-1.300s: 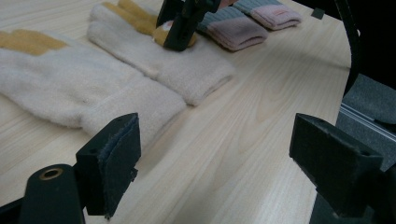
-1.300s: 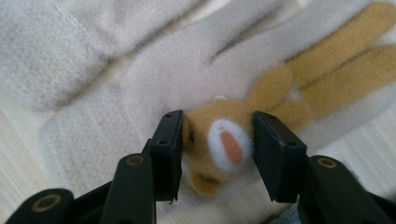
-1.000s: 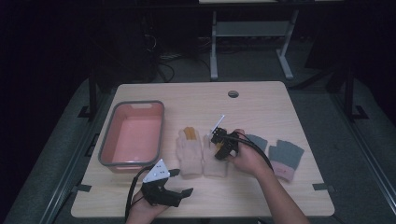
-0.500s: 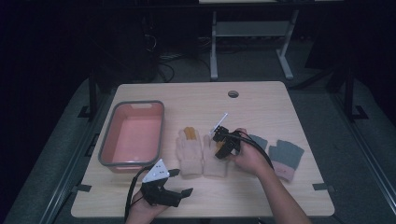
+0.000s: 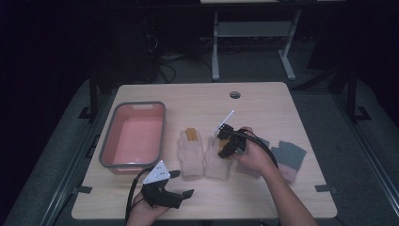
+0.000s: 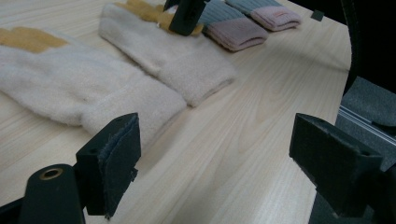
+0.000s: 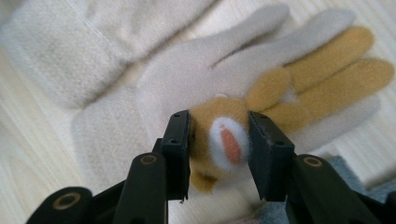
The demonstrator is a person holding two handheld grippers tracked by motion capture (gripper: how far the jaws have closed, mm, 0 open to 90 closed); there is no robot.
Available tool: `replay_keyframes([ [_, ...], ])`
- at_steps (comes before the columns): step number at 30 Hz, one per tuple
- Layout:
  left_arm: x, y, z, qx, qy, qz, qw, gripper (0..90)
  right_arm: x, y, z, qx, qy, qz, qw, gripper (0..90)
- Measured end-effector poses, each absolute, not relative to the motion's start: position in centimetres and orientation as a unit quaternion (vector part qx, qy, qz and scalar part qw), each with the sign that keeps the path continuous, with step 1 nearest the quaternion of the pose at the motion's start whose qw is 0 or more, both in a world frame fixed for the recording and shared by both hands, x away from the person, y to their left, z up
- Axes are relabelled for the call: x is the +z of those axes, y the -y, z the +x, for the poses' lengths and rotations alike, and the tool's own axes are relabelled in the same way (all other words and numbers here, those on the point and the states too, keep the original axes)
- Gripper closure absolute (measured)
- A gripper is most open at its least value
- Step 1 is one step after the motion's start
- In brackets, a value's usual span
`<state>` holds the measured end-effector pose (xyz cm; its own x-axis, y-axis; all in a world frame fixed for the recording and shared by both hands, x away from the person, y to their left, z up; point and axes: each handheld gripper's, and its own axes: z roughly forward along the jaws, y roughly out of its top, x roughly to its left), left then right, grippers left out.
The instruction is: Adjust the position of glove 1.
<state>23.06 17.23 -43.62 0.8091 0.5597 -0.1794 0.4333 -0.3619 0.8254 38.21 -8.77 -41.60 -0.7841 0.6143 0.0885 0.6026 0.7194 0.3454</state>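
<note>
The right gripper (image 7: pixel 218 154) has its two black jaws closed partway on the mustard-yellow tip with a white and orange patch (image 7: pixel 224 140) of a cream fleece glove (image 7: pixel 154 107), pinching that soft part between them. In the high view this right gripper (image 5: pixel 225 143) sits over the glove (image 5: pixel 217 162) near the middle of the pale wooden worktop (image 5: pixel 263 103), held by the person's right hand (image 5: pixel 254 155).

Just to the left of it lies a second cream fleece glove with yellow fingertips (image 5: pixel 190 150), flat on the worktop, and beyond that, farther left, a pink plastic tub with a grey rim (image 5: pixel 106 150). To the right of the right gripper, partly under the hand, lie two grey-green knitted gloves with pink cuffs (image 5: pixel 289 157).

The left gripper (image 5: pixel 171 188) rests low at the near edge of the worktop in the person's left hand (image 5: pixel 146 209), its jaws spread wide with nothing between them. Its own view looks across bare wood toward the cuffs of both cream gloves (image 6: pixel 121 100), with the pink cuffs (image 6: pixel 243 35) behind them and the right gripper's jaw pressing on the farther cream glove.
</note>
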Motion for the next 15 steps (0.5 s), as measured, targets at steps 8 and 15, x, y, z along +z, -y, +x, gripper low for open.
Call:
replay_keyframes([
  [8,-43.6,-17.3,23.1,0.068,-0.302,0.821,0.479,16.7,-39.9,8.7,38.0,0.185,-0.929,0.319,0.026,62.0],
  [15,-43.6,-17.4,23.2,0.069,-0.305,0.819,0.482,16.7,-38.7,8.6,37.7,0.190,-0.931,0.310,0.032,62.1],
])
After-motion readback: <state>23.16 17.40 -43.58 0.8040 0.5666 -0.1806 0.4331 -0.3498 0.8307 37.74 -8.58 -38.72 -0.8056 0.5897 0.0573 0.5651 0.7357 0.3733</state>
